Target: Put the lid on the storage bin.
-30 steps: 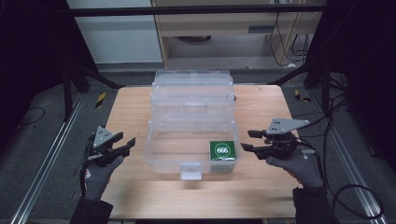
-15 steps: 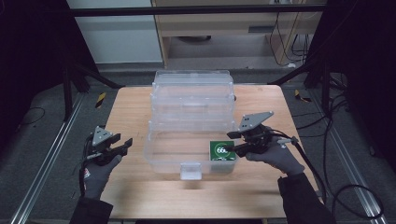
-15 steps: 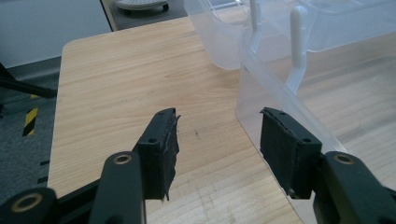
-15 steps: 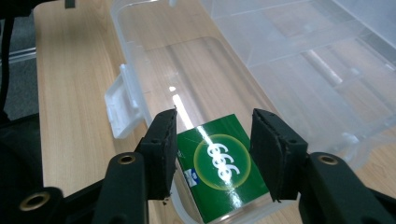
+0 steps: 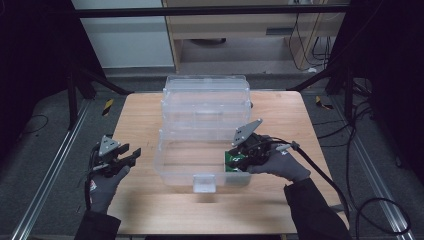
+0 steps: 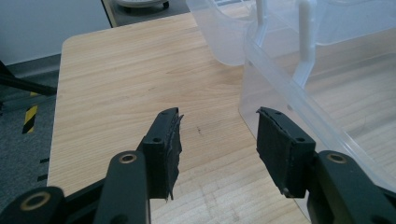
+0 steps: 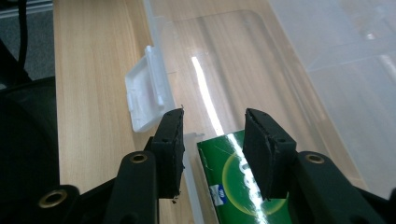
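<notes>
A clear plastic box [image 5: 172, 167] stands mid-table with its lid [image 5: 206, 100] swung back. A green pack [image 5: 230, 160] with a round mark lies in its front right corner. My right gripper [image 5: 236, 156] hovers over that corner. In the right gripper view the right gripper [image 7: 212, 140] is open, its jaws have just been closing, and the green pack [image 7: 233, 186] and the box's front wall lie below the gap, untouched by the pads. My left gripper [image 5: 131, 155] stays left of the box. In its own view the left gripper [image 6: 219, 135] is open, its jaws closing slightly, nothing between them.
The box's white latch [image 5: 205, 183] hangs off the front wall, also the latch [image 7: 142, 91] in the right gripper view. The box wall [image 6: 280, 98] rises just right of my left jaws. Bare wooden table [image 5: 140, 115] surrounds the box. Metal rails and cables line the floor.
My right gripper has moved left from beside the box to over its front right corner and the green pack, jaws narrower. The left hand has kept its place.
</notes>
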A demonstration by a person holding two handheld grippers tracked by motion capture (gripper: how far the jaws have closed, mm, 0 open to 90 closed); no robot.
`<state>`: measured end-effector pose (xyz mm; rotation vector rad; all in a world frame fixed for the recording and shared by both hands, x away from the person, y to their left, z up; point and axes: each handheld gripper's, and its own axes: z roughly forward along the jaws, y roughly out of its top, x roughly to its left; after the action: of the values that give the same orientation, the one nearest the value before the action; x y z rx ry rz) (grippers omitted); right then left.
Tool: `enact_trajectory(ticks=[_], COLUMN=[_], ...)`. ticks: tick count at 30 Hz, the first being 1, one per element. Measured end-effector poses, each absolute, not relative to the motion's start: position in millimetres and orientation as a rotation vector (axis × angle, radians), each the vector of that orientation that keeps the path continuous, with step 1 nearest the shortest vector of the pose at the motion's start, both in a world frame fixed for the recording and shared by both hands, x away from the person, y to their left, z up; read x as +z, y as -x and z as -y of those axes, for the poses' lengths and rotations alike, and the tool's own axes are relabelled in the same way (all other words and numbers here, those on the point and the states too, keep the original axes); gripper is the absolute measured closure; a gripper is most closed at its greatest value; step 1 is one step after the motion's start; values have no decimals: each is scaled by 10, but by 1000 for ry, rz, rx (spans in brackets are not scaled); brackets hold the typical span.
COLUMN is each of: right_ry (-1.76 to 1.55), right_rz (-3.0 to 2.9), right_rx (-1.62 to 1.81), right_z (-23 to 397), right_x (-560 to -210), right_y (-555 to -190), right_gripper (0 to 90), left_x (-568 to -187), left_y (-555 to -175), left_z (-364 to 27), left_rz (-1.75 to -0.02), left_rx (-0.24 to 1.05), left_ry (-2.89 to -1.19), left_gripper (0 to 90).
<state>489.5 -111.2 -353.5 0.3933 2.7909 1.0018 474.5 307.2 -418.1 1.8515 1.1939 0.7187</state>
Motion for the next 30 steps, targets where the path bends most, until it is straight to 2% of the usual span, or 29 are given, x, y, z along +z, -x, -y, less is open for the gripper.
enact_trajectory(ticks=[12, 30], right_ry=[-318, -258], right_rz=[-2908, -3038], right_rx=[899, 737], right_z=[791, 572], right_x=[-3702, -3934], right_y=[-4947, -4986], right_gripper=[550, 566], left_x=[-4161, -4164], left_y=[-4734, -4751], left_z=[-3117, -3127], left_rz=[-1205, -1197], left_rx=[730, 695], left_ry=[-1832, -1814], left_gripper=[484, 501])
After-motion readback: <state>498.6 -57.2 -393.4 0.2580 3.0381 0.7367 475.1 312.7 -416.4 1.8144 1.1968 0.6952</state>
